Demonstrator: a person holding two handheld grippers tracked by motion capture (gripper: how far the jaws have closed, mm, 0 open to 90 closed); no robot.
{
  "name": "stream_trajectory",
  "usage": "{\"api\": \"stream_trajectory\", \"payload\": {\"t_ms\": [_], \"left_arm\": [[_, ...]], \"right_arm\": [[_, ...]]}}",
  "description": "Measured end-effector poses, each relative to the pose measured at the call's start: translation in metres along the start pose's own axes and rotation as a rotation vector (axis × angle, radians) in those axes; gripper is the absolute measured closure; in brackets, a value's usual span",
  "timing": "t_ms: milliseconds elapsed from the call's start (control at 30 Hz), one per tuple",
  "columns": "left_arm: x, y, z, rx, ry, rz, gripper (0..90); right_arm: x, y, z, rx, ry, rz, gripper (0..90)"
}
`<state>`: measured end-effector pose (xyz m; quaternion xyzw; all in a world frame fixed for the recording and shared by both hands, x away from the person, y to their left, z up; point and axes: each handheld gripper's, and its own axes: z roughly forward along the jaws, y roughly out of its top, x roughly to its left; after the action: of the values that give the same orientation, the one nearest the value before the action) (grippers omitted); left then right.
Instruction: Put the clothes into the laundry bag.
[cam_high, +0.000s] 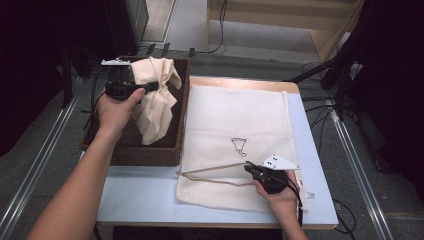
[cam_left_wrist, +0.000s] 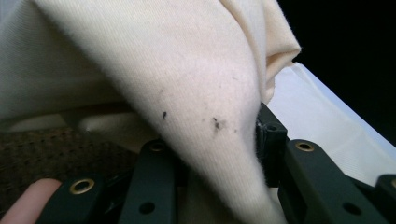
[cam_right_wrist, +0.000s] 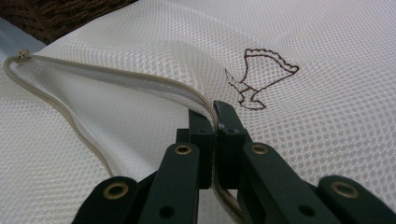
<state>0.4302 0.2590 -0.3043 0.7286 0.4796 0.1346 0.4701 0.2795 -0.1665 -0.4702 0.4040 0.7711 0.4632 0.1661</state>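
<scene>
A cream cloth (cam_high: 155, 95) hangs over the brown wicker basket (cam_high: 150, 155) at the table's left, bunched at its top. My left gripper (cam_high: 150, 86) is shut on that bunch; in the left gripper view the cloth (cam_left_wrist: 187, 79) drapes between the black jaws of the left gripper (cam_left_wrist: 219, 154). A white mesh laundry bag (cam_high: 235, 120) lies flat on the table, with a small brown emblem (cam_right_wrist: 259, 79). My right gripper (cam_high: 251, 169) is shut on the upper edge of the bag's zipper opening (cam_right_wrist: 116, 79), lifting it so the mouth gapes. The right gripper (cam_right_wrist: 214, 116) pinches the zipper tape.
The light blue table (cam_high: 145, 195) has a wooden strip along its far edge. The basket takes up the left side, the bag the middle and right. Cables and dark stands (cam_high: 345, 65) crowd the floor at right. A metal rail (cam_high: 45, 150) runs along the left.
</scene>
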Motion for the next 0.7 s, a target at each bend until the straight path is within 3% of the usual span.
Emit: {"api": "stream_trajectory", "payload": {"t_ms": [100, 167, 467, 600, 700], "left_arm": [[-0.013, 0.001, 0.003, 0.011, -0.040, 0.018, 67.6], [-0.024, 0.002, 0.006, 0.014, -0.079, 0.013, 67.6], [-0.080, -0.003, 0.019, 0.063, -0.272, 0.086, 67.6], [-0.103, -0.010, 0.025, 0.092, -0.392, 0.087, 67.7], [-0.118, -0.021, 0.034, 0.162, -0.528, 0.070, 67.8]], "right_arm": [[0.000, 0.000, 0.000, -0.003, -0.002, 0.003, 88.5], [0.000, 0.000, 0.000, -0.005, -0.004, 0.004, 88.5], [-0.001, 0.001, 0.000, -0.009, -0.004, 0.013, 88.5], [-0.002, 0.001, 0.000, -0.017, -0.008, 0.017, 88.4], [-0.002, 0.001, 0.000, -0.021, -0.016, 0.024, 88.4]]}}
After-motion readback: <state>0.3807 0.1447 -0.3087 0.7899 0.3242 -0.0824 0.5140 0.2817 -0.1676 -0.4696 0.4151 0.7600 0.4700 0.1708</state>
